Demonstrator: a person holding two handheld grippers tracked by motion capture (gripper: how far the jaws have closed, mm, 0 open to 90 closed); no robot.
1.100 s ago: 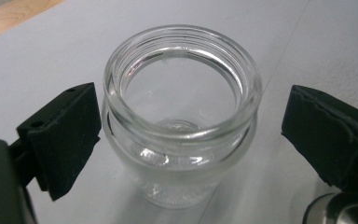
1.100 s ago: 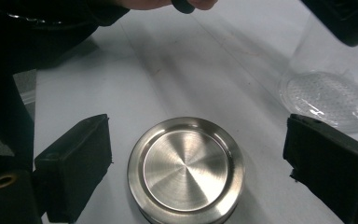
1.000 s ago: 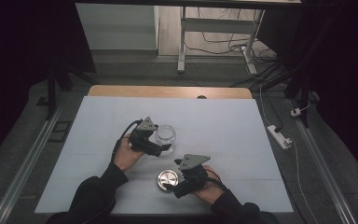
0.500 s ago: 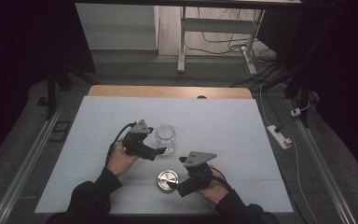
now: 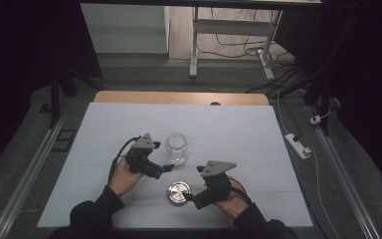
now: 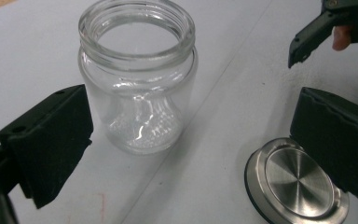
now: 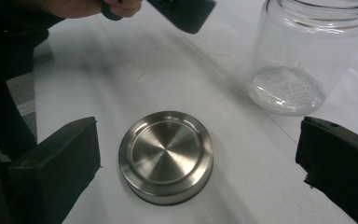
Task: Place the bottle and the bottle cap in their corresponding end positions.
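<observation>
White table (image 5: 238, 129), unlabelled glass jar (image 5: 176, 148), plain steel lid (image 5: 179, 192)

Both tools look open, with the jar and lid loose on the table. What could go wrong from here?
1. The glass jar stands upright and unheld just ahead of the left tool, whose jaws have just been opening; a nudge could tip it.
2. The metal lid lies flat between the right tool's wide-open jaws, which have also just been opening; it offers little edge, so a grab may slip.
</observation>
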